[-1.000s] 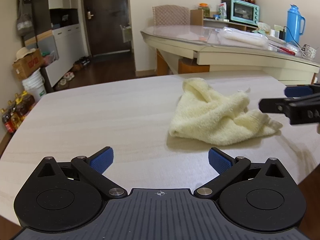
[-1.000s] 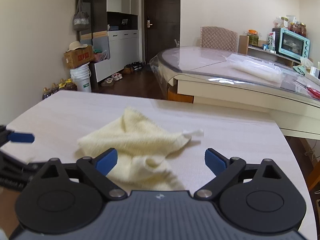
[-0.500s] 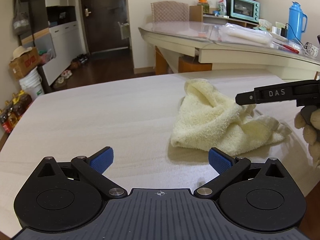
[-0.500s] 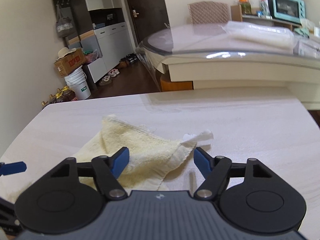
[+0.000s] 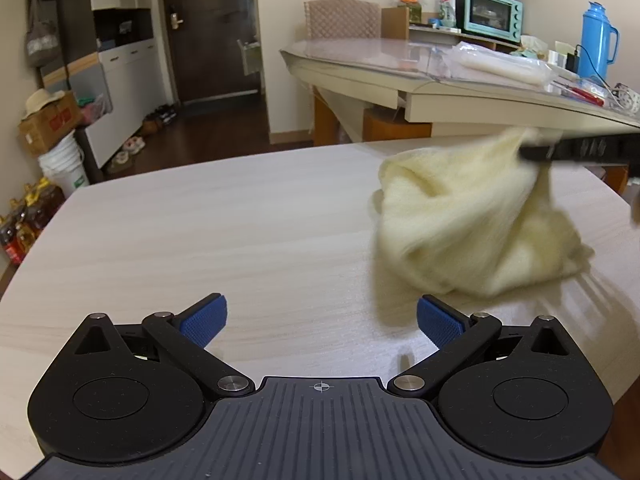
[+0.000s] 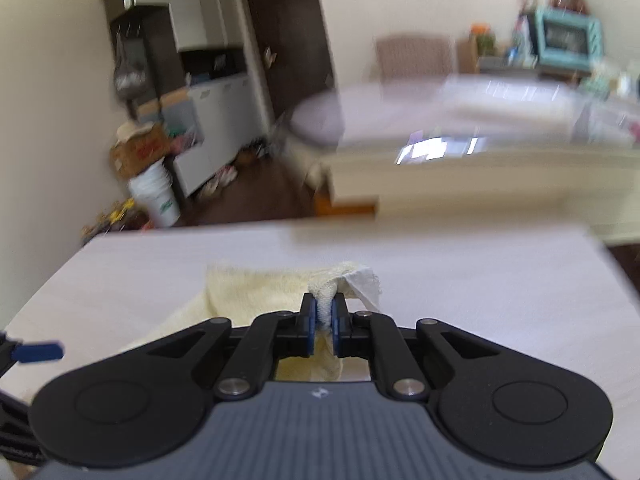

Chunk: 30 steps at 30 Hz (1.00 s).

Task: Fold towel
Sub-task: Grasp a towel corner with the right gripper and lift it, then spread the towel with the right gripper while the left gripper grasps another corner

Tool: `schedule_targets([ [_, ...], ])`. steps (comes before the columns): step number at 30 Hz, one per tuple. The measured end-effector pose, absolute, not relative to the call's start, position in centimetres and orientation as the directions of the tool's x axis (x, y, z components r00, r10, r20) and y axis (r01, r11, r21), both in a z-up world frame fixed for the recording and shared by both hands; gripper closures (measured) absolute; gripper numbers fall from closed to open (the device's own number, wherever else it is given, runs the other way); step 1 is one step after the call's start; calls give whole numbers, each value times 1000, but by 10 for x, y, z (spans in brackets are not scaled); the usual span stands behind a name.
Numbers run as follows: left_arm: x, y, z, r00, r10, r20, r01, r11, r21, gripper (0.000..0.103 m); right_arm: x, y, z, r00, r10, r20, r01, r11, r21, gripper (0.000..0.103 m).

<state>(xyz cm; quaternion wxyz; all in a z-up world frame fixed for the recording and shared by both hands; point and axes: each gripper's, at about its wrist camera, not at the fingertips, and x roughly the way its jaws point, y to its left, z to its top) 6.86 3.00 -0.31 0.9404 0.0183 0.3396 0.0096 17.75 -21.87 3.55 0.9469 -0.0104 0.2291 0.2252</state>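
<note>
A pale yellow towel (image 5: pixel 472 216) lies crumpled on the light wooden table (image 5: pixel 200 224), right of centre in the left wrist view. My right gripper (image 6: pixel 323 316) is shut on a towel corner beside its white label (image 6: pixel 366 286) and lifts that corner off the table. In the left wrist view it shows as a black bar (image 5: pixel 580 149) at the towel's raised top. My left gripper (image 5: pixel 322 318) is open and empty, low over the table, just near and left of the towel. The rest of the towel (image 6: pixel 256 292) hangs blurred below the right gripper.
A second, glass-topped table (image 5: pixel 400 64) stands behind, with a blue thermos (image 5: pixel 596 40), a teal oven (image 5: pixel 488 14) and clutter. A white bucket (image 5: pixel 64 168) and a box stand on the floor at left. The table's right edge is near the towel.
My right gripper closed on the towel's corner by the label and raised it, pulling the towel up into a peak. My left gripper stayed open and barely moved.
</note>
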Motion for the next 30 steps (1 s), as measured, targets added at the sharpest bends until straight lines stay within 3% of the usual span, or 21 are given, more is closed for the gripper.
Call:
schedule_targets([
  [3,62,37,1,775,22,-631,6,999,42,0,164,-220,51,836,418,-356,-446,895,3,94],
  [5,56,42,4,779,17,-626,18,999,50,0,147,-207,52,812,468,-350,-518,853,-62,94],
  [11,41,63,11,781,-20,-624,89,993,80,0,72,-152,22,631,641,-436,-770,583,-258,94],
  [16,30,78,16,776,-56,-629,157,982,105,0,38,-133,3,567,657,-497,-824,457,-335,94],
  [19,27,73,16,776,-105,-622,232,964,127,0,27,-132,-2,529,654,-541,-849,405,-340,87],
  [21,26,69,16,774,-137,-618,281,949,142,0,21,-140,0,529,658,-537,-849,404,-341,80],
  [26,39,47,8,740,-202,-641,392,905,167,0,21,-169,12,612,618,-493,-790,510,-342,77],
  [28,51,40,6,738,-198,-644,388,907,165,0,29,-182,15,669,570,-476,-739,577,-347,64],
  [30,64,33,5,742,-187,-643,375,912,167,0,42,-191,15,722,505,-474,-680,643,-351,63],
])
